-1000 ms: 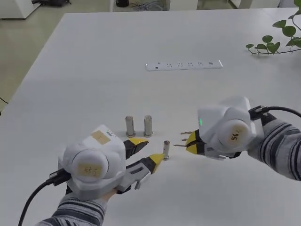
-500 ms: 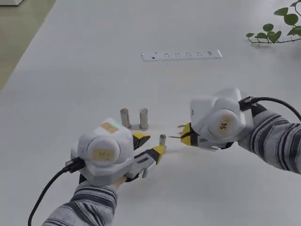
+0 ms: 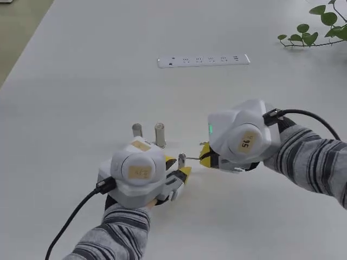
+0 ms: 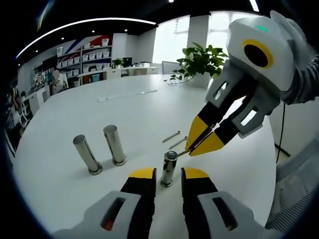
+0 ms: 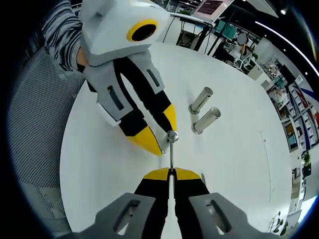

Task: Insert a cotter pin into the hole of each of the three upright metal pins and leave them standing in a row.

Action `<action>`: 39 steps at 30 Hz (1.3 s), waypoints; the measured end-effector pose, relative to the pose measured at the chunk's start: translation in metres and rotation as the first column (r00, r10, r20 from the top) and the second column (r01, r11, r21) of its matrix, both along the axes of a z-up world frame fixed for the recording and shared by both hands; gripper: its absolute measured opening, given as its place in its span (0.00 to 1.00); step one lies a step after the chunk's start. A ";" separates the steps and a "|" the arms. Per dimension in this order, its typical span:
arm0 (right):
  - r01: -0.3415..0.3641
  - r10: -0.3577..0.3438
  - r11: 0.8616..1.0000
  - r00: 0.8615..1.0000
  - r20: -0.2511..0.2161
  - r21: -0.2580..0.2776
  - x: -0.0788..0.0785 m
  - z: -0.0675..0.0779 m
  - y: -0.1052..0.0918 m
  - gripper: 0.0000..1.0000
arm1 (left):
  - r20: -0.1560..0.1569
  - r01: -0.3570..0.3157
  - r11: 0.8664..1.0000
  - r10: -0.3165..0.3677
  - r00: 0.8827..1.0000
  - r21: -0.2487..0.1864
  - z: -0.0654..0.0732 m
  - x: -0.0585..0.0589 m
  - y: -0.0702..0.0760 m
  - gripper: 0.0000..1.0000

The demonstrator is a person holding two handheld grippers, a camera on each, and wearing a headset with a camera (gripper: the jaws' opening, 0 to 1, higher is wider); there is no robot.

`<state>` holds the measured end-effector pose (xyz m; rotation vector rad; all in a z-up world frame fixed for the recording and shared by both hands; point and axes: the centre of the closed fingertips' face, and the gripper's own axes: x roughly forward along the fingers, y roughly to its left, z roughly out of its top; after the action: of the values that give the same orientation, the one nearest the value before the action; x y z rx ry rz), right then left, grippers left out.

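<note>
Three metal pins stand upright on the white table (image 3: pixel 81 97). Two pins (image 3: pixel 137 130) (image 3: pixel 160 134) are side by side at the back. The third pin (image 3: pixel 182 160) (image 4: pixel 168 168) stands between the jaws of my left gripper (image 3: pixel 177 167) (image 4: pixel 168 174), which is open, with small gaps on either side of the pin. My right gripper (image 3: pixel 205 157) (image 5: pixel 171 173) is shut on a thin cotter pin (image 5: pixel 171 154) (image 3: pixel 192 158). The cotter pin's free end is at the head of the third pin (image 5: pixel 172 135).
Two loose cotter pins (image 4: pixel 172 136) lie on the table beyond the third pin. A white power strip (image 3: pixel 203 60) lies further back, and a leafy plant (image 3: pixel 320 27) trails in at the far right corner. A cable (image 3: pixel 70 227) runs off the left gripper.
The right gripper has carried the cotter pin left until its end reaches the third pin's head. The left gripper has moved forward so its jaws flank that pin. The head camera has shifted.
</note>
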<state>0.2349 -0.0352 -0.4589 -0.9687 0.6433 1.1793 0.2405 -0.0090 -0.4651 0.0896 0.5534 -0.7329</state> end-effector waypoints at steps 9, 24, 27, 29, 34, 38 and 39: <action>0.008 -0.008 1.000 1.000 -0.003 0.005 0.001 0.001 0.001 0.00 | -0.007 -0.016 1.000 0.017 1.000 0.009 -0.003 0.003 0.001 0.09; -0.012 0.012 1.000 1.000 0.007 -0.003 0.001 0.005 0.004 0.00 | 0.028 0.008 0.999 -0.010 1.000 0.053 -0.005 0.004 -0.001 0.05; -0.016 0.016 1.000 1.000 0.012 -0.009 0.001 0.006 0.004 0.00 | 0.038 0.018 0.998 -0.020 0.999 0.065 -0.006 0.003 -0.001 0.05; -0.018 0.018 1.000 1.000 0.010 -0.004 0.000 0.007 0.004 0.00 | 0.043 0.018 0.997 -0.021 0.999 0.069 -0.006 0.003 -0.001 0.05; -0.017 0.017 1.000 1.000 0.010 -0.003 0.000 0.007 0.005 0.00 | 0.044 0.017 0.997 -0.020 0.999 0.070 -0.006 0.003 -0.001 0.05; -0.023 0.023 1.000 1.000 0.012 0.012 -0.001 0.011 0.009 0.00 | 0.045 0.015 0.997 -0.018 0.999 0.071 -0.007 0.003 -0.001 0.05; -0.025 0.025 1.000 1.000 0.012 0.015 -0.002 0.011 0.011 0.00 | 0.046 0.014 0.997 -0.017 0.999 0.072 -0.007 0.003 -0.001 0.05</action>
<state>0.2332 -0.0245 -0.4476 -0.9733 0.6137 1.1981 0.2438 -0.0102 -0.4718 0.1776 0.5351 -0.7246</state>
